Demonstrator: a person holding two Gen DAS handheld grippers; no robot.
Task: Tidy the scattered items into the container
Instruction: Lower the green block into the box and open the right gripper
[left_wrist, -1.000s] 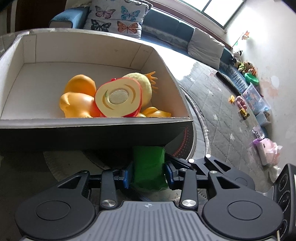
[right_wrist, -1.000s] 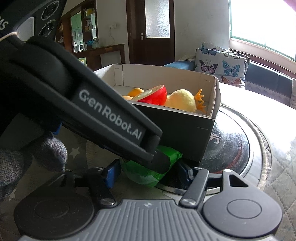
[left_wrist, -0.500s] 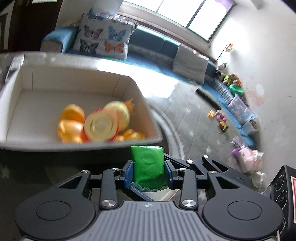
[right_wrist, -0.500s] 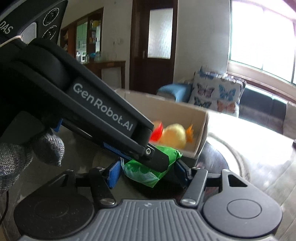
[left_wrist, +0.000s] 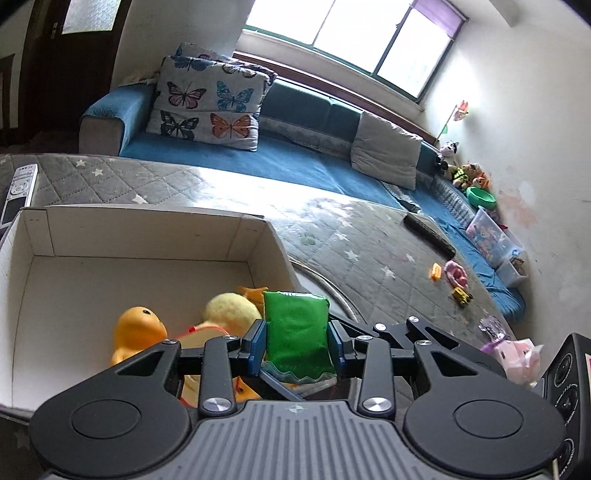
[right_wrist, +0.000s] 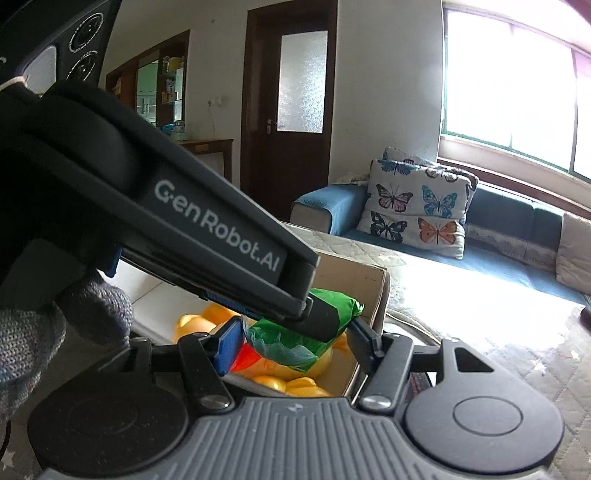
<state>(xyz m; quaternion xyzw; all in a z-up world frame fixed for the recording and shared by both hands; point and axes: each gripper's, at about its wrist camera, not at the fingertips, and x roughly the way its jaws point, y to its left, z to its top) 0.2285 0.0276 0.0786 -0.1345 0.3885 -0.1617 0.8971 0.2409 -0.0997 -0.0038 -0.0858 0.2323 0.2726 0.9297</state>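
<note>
right wrist view: left gripper (right_wrist: 332, 314) arm reads "genrobot.ai", clamping green packet (right_wrist: 295, 339)

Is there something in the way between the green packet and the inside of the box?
Nothing visible. The green packet, held by both claws, hangs above the box, over the toys at its near corner.

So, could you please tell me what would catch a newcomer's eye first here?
A bright green plastic packet is clamped in both the left claw and right claw, just above the white cardboard box. Inside the box sit an orange rubber duck and a fluffy yellow chick.
</note>
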